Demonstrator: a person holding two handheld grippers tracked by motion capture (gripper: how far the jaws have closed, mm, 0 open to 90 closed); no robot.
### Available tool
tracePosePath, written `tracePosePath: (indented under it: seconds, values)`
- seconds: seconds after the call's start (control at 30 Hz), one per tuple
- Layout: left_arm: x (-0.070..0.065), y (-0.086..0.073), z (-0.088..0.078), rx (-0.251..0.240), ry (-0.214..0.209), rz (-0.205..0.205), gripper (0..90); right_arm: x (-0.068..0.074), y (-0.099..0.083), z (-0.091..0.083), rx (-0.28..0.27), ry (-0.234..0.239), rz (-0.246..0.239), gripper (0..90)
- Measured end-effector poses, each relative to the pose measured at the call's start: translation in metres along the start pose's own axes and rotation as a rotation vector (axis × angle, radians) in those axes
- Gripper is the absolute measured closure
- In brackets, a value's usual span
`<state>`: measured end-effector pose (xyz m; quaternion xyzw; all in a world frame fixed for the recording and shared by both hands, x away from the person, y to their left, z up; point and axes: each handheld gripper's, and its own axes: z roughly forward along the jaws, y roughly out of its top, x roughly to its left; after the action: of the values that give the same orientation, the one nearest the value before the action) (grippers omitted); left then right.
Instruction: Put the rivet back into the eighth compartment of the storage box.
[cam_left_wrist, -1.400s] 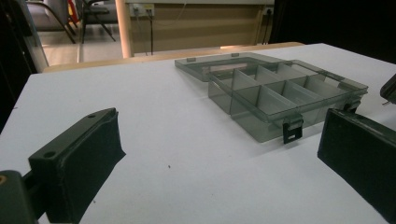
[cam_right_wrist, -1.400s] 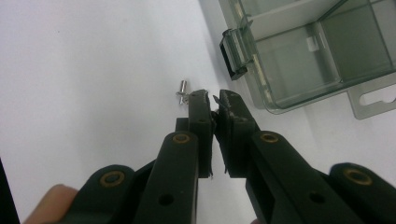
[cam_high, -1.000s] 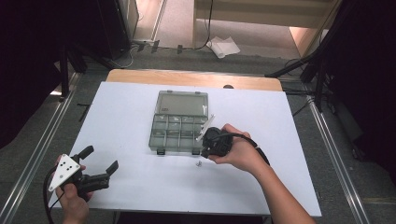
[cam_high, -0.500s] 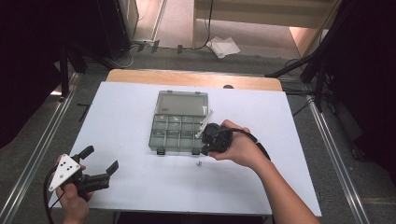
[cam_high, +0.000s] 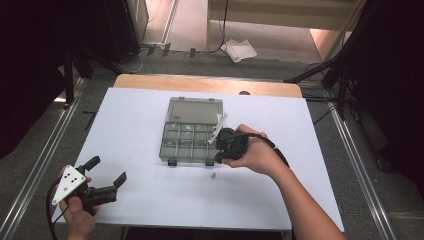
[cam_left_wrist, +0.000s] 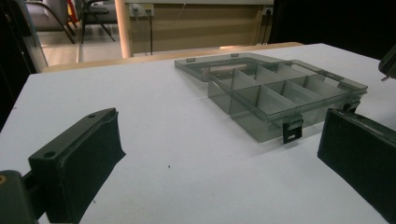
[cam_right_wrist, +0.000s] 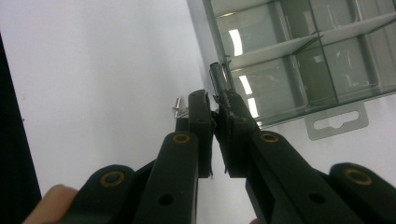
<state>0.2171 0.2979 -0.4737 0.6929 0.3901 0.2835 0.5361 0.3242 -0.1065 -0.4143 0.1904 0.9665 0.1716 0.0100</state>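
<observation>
Organizer box (cam_high: 192, 136) lid open | right gripper (cam_right_wrist: 214, 105) jaws pinch small unclear metal piece | left gripper (cam_high: 107, 171) jaws apart

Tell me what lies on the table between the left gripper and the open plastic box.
Nothing: in the high view the white table is bare between the left gripper and the box. The left gripper view shows the same bare stretch ahead of its open jaws.
</observation>
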Motion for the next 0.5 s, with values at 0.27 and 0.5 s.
tracePosePath:
  seconds: [0.27,0.5]
  values:
    - [-0.0004,0.0001,-0.0001,0.001,0.002,0.001,0.0,-0.0040,0.0052,-0.0010,-0.001,-0.002,0.003,85.4]
    - [0.0001,0.0001,-0.0007,0.001,0.002,0.001,0.0,-0.0069,0.0099,-0.0047,0.000,-0.004,-0.001,85.4]
